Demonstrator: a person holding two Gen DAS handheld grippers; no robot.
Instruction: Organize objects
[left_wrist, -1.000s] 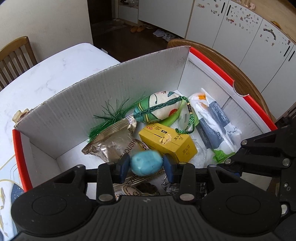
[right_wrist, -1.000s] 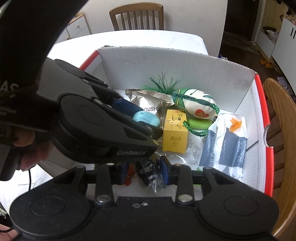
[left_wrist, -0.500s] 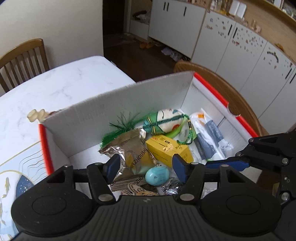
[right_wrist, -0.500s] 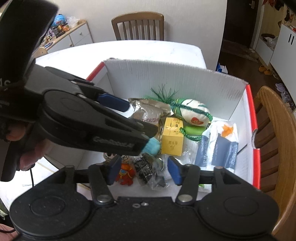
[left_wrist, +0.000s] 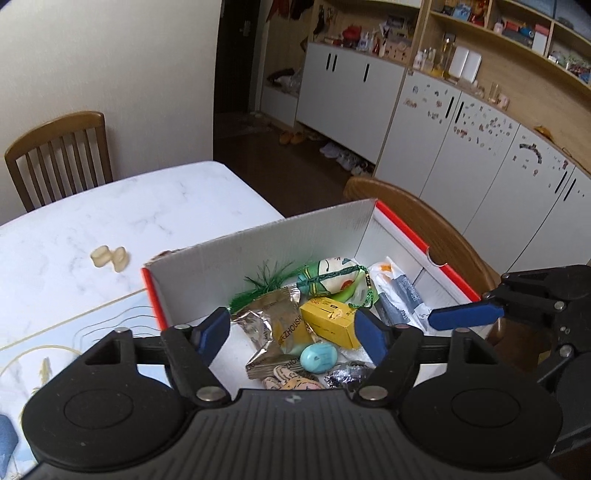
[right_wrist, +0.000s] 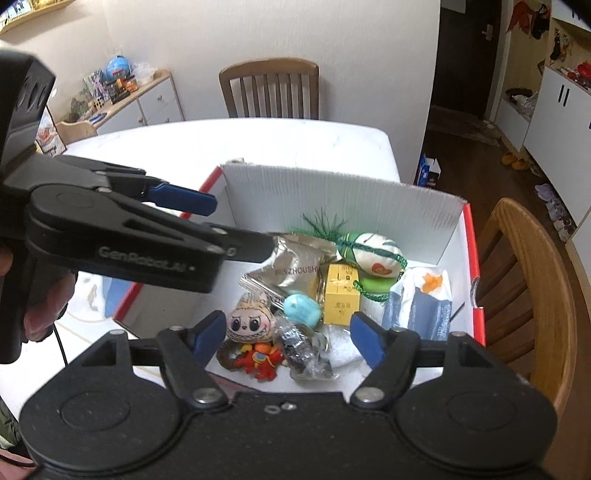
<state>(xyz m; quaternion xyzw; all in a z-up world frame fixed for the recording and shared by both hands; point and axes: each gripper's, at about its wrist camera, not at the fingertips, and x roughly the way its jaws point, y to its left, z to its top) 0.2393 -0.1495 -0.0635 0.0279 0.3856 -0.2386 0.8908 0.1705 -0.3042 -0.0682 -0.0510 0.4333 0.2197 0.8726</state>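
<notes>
A white cardboard box with red edges (left_wrist: 258, 251) (right_wrist: 332, 192) stands on the table. Inside lie a turquoise egg-shaped object (left_wrist: 317, 357) (right_wrist: 302, 309), a yellow carton (left_wrist: 328, 323) (right_wrist: 341, 295), a silver snack bag (left_wrist: 273, 325) (right_wrist: 295, 269), a green-corded pouch (left_wrist: 332, 273) (right_wrist: 369, 251), a tissue pack (left_wrist: 399, 291) (right_wrist: 424, 306), a plush doll (right_wrist: 251, 325) and a dark wrapped item (right_wrist: 299, 347). My left gripper (left_wrist: 291, 334) is open and empty above the box. My right gripper (right_wrist: 288, 332) is open and empty above the box's near side.
A small cream object (left_wrist: 110, 256) lies on the white marble table (left_wrist: 110, 206) left of the box. Wooden chairs stand at the table's far side (right_wrist: 269, 88), left end (left_wrist: 59, 155) and beside the box (right_wrist: 524, 288). White cabinets (left_wrist: 461, 147) line the room.
My left gripper opened and let the turquoise object drop into the box. My right gripper opened and released the dark wrapped item. Both grippers rose away from the box.
</notes>
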